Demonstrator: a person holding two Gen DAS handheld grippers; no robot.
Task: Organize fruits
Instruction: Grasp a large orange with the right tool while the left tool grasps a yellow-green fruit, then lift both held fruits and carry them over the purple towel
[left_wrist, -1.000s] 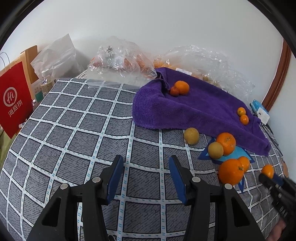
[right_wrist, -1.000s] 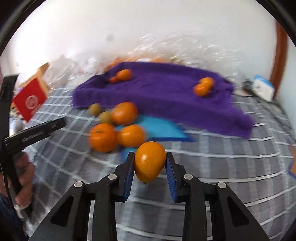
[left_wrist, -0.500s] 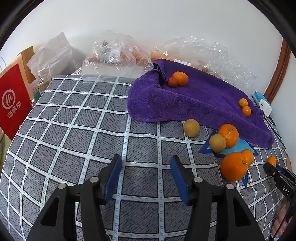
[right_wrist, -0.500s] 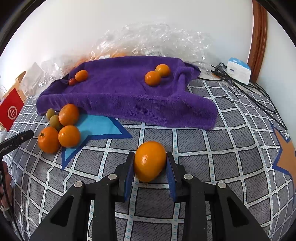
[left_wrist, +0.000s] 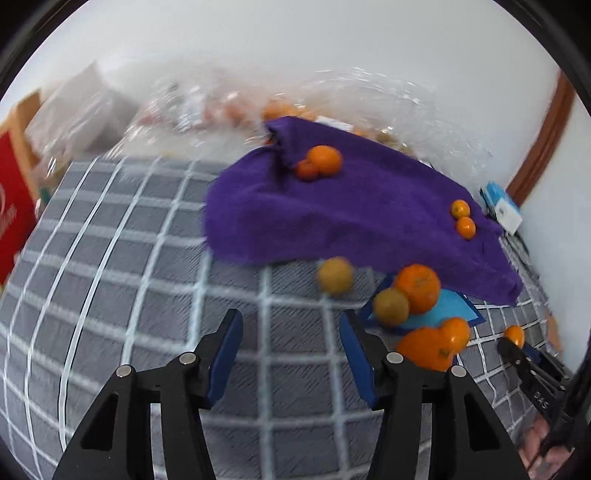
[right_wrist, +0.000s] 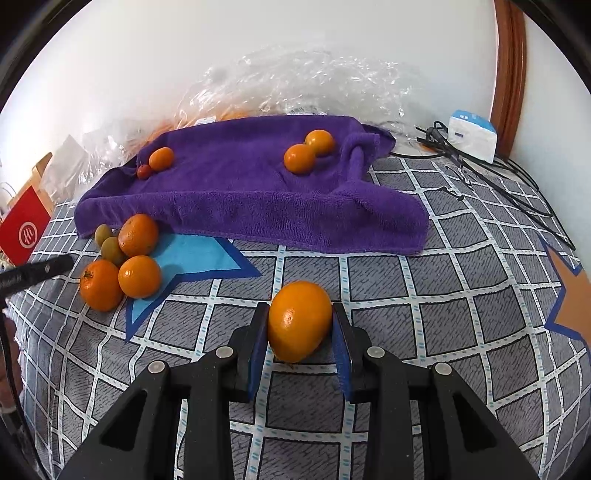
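We had the right gripper (right_wrist: 300, 334) clamped on a round orange mandarin (right_wrist: 299, 320), mid-carry over the grey checked cloth (right_wrist: 406, 332); the left gripper (left_wrist: 291, 354) gaped empty, its jaws just narrowed. Next we'd probably set it by the near-left fruit cluster (right_wrist: 122, 258).

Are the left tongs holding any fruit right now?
No. The left tongs stand open over the checked cloth with nothing between their blue pads.
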